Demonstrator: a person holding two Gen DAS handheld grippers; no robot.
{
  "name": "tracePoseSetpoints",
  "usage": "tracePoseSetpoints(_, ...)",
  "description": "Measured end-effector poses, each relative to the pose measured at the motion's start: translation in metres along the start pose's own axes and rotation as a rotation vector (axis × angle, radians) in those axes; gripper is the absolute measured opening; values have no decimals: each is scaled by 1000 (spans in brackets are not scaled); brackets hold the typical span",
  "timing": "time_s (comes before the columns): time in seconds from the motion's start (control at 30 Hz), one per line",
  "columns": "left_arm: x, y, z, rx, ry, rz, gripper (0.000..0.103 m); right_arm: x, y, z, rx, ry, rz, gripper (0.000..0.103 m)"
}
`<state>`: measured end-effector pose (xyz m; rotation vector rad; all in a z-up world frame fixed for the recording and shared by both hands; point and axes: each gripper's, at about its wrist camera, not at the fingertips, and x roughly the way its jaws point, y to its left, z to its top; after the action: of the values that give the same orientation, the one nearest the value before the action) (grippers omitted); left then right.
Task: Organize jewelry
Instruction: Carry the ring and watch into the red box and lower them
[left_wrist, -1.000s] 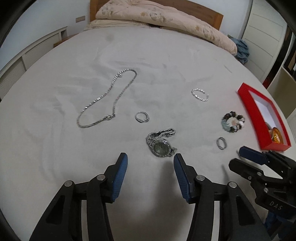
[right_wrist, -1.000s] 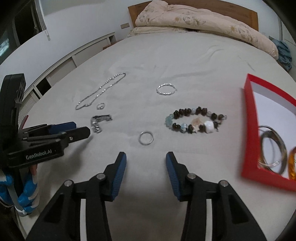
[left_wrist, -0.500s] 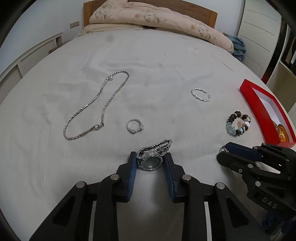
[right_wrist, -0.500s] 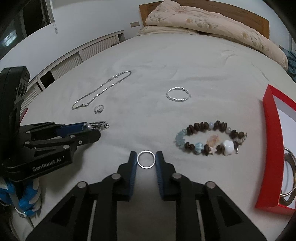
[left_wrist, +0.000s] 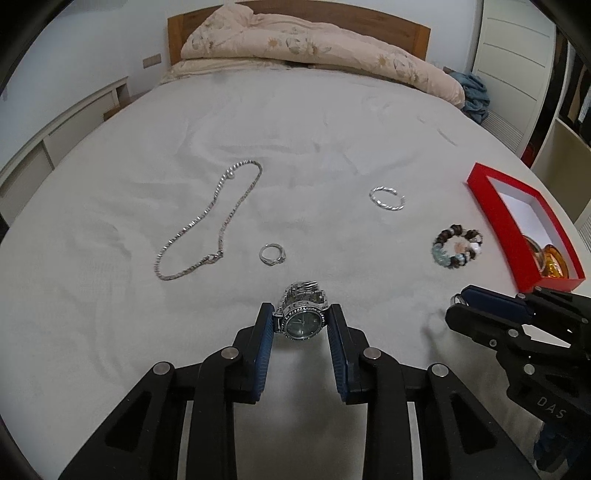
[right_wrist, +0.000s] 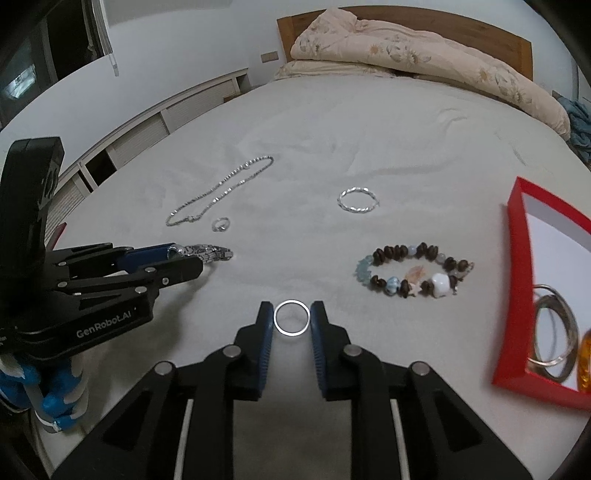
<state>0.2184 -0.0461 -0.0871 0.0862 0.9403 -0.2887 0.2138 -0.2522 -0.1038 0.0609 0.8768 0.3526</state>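
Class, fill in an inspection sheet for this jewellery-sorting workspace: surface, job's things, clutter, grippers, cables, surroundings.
Surface: pale grey bedsheet, lightly creased.
Job's things: silver chain necklace, small stone-set ring, twisted silver bangle and brown-and-blue beaded bracelet lie loose; open red box holds thin bangles.
Clutter: nothing seen.
Grippers: left hand-held gripper shut on silver wristwatch; right hand-held gripper shut on plain silver ring.
Cables: nothing seen.
Surroundings: floral duvet, wooden headboard.
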Motion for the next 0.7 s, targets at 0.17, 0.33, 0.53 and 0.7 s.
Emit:
tracePoseSetpoints(0.17,-26,-7,-1,16,-21,9,29,-27,8,1,-1,-21,-17,19)
tracePoseSetpoints(0.33,-53,-16,0,25,-47,3,29,-57,15,-1,7,-48,-36,19)
tracePoseSetpoints(0.53,-83,-32,-1,42,-77,-11,29,-94,19,-8,20,-79,-55,19)
tracePoseSetpoints(0.7,-104,-49,1,67,-103,-19,29,-124,14,-12,36,-110,-76,19)
